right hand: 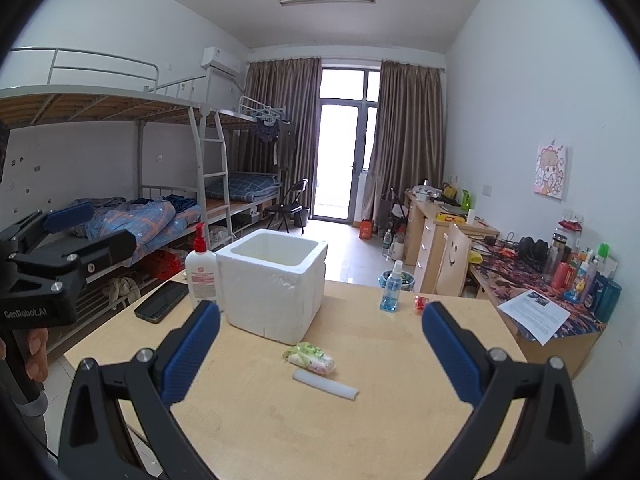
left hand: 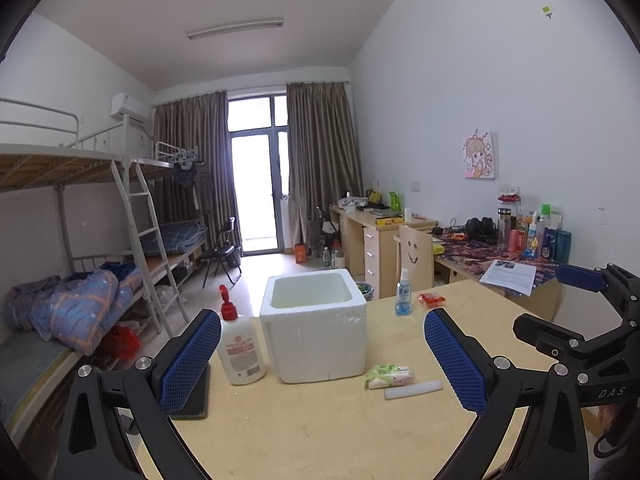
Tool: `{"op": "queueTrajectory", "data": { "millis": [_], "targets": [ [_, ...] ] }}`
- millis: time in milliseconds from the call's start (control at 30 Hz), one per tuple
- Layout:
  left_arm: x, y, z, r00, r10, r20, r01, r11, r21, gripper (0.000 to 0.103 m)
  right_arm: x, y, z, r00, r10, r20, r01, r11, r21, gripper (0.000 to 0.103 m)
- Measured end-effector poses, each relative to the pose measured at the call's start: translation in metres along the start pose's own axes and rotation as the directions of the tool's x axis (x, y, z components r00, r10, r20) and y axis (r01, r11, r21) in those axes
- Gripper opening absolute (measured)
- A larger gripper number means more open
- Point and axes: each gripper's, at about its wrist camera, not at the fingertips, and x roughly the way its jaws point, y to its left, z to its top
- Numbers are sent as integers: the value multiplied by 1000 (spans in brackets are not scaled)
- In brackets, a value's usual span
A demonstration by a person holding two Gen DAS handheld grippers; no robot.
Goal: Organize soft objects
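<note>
Both claws we held stood wide open and empty above the pale wooden table (left hand: 320, 432): our left gripper (left hand: 322, 360) had its blue ribbed pads (left hand: 188, 360) spread far apart, and our right gripper (right hand: 320, 356) showed the same broad gap between its pads (right hand: 450, 354). Neither touched anything. The soft things lay on the table between us and the white foam box (left hand: 316, 328): a small green-and-pink plastic-wrapped packet (left hand: 390, 376) rested just in front of the box's right front corner, and a short white foam stick (left hand: 414, 389) lay just beside it, on the near side, the two nearly touching. From the right wrist view the same packet (right hand: 310, 357) and stick (right hand: 325, 385) sat between the spread fingers, near the box (right hand: 272, 284), which was open at the top. A white pump bottle with a red top (left hand: 238, 344) stood upright just left of the box, and a dark phone (right hand: 162, 301) lay flat beside that bottle. Farther back on the table we saw a small clear spray bottle of blue liquid (left hand: 403, 294) standing upright, with a small red wrapped item (left hand: 432, 299) near it on the right.
</note>
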Motion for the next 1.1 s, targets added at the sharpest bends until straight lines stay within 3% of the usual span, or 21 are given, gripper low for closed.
{"op": "queueTrajectory", "data": {
  "millis": [333,500,733,1100],
  "targets": [
    [-13,0,-31,999,17,34,-17,1000,-8,102,-17,7,-22,999,13,39,-13,1000,-18,102],
    [-17,-8,-51,996,60,73,-60,998,6,102,-23,10,-41,996,1,84,2,999,-34,102],
    [-12,-11,-79,999,-30,44,32,999,-36,102,-18,4,-67,998,35,55,-35,999,2,102],
    [-3,-3,-119,1000,-3,31,6,996,-84,102,-12,11,-95,998,44,53,-43,999,-26,102]
  ]
}}
